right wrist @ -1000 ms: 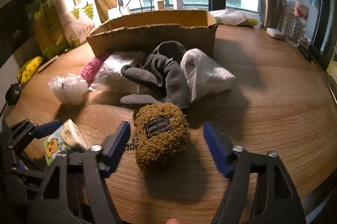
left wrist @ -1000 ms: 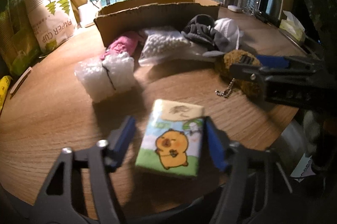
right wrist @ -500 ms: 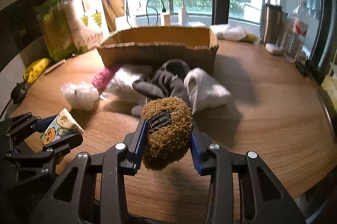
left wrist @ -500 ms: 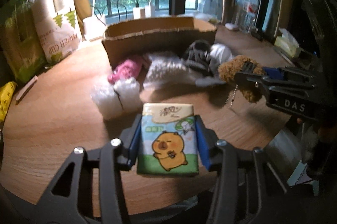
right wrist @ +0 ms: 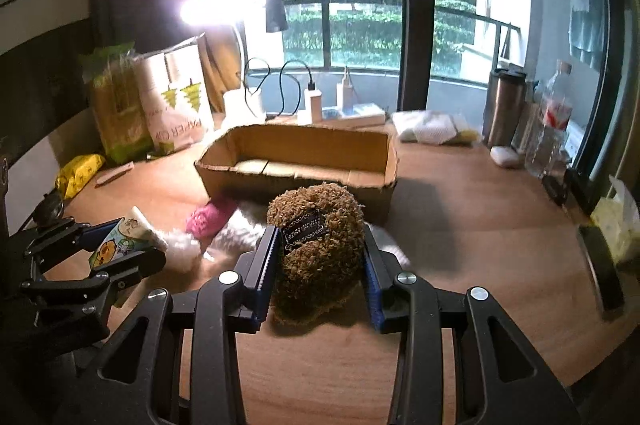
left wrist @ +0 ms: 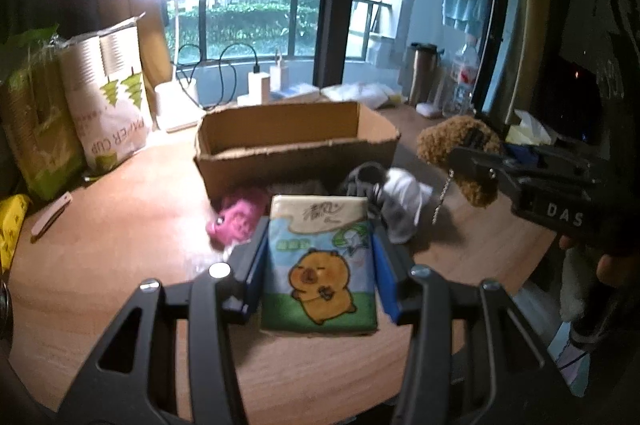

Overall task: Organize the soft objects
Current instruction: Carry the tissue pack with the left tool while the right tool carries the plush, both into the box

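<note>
Left gripper [left wrist: 320, 265] is clamped on the tissue pack [left wrist: 320, 265], right gripper [right wrist: 320, 257] on the brown plush [right wrist: 318, 249]; both should be carried level over the cardboard box [right wrist: 296, 177] before release.

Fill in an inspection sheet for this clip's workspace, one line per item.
Surface: round wooden table, no spills seen.
Job's things: tissue pack and brown plush toy lifted; cardboard box empty; pink cloth, grey cloth and white cloth before the box.
Clutter: paper cup bag, steel tumbler, water bottle.
Grippers: left gripper shut on the tissue pack; right gripper shut on the plush toy.
Cables: black charger cable behind the box.
Surroundings: balcony window, bright lamp.
</note>
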Tool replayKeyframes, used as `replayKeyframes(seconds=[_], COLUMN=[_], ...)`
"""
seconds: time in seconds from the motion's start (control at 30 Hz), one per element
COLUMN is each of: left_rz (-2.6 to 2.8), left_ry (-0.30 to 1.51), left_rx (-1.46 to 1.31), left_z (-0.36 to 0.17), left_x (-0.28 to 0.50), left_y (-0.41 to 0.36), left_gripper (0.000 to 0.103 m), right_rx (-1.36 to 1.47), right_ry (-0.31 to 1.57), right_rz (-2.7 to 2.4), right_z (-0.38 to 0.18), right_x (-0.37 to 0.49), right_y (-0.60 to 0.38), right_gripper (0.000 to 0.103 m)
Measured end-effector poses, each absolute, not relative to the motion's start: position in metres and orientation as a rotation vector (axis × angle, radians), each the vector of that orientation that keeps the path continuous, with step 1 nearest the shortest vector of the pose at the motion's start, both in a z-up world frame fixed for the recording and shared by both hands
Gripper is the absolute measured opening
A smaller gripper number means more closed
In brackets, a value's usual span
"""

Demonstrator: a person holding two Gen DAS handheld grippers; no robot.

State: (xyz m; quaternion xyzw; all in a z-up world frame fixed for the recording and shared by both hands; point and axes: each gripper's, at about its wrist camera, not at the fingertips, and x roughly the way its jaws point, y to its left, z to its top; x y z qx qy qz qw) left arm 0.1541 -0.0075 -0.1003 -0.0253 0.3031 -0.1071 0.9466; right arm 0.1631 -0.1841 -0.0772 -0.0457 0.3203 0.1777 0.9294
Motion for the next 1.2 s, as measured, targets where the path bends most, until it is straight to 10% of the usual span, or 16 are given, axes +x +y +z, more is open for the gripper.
replayKeyframes(seconds=[1.2], left_rz=[-0.255], left_ry=[0.531], left_rx=[-0.134], left_z=[-0.073], left_x=[0.308], left_y=[-0.027], left_gripper=[0.047], right_rx=[0.043], right_ry=[0.644], right_rz=[0.399], right_z=[-0.075], right_x=[0.302], right_y=[-0.209], right_gripper=[0.04])
